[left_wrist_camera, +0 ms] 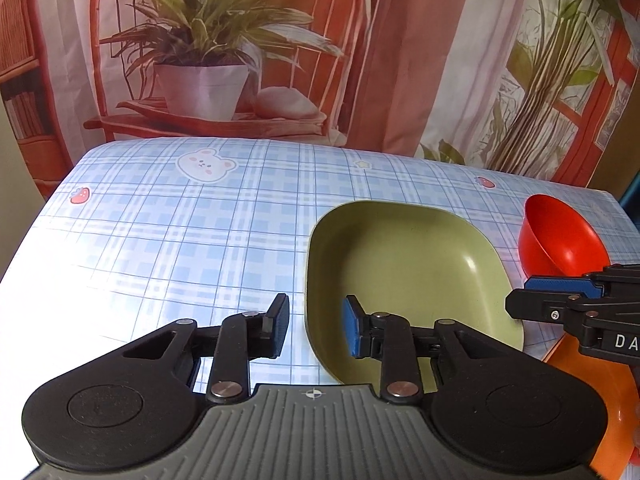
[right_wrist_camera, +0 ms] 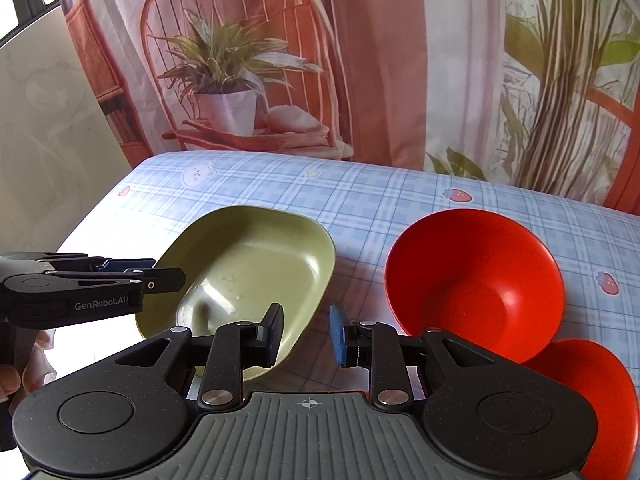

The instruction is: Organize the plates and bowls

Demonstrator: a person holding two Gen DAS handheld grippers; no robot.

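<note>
A green square plate (left_wrist_camera: 404, 280) lies on the blue checked tablecloth (left_wrist_camera: 180, 232). My left gripper (left_wrist_camera: 314, 326) is open and straddles the plate's left rim, one finger over the cloth and one over the plate. In the right wrist view, my right gripper (right_wrist_camera: 306, 334) is open and empty at the same plate's (right_wrist_camera: 248, 276) right front edge. A red bowl (right_wrist_camera: 476, 280) stands to the right of it, and a second red dish (right_wrist_camera: 588, 396) lies nearer, partly behind the gripper. The left gripper (right_wrist_camera: 160, 274) shows at the plate's left side.
The red bowl (left_wrist_camera: 560, 236) also shows at the right in the left wrist view, behind the right gripper (left_wrist_camera: 520, 300). A printed curtain (left_wrist_camera: 320, 60) hangs behind the table's far edge. An orange surface (left_wrist_camera: 608, 400) shows at the lower right.
</note>
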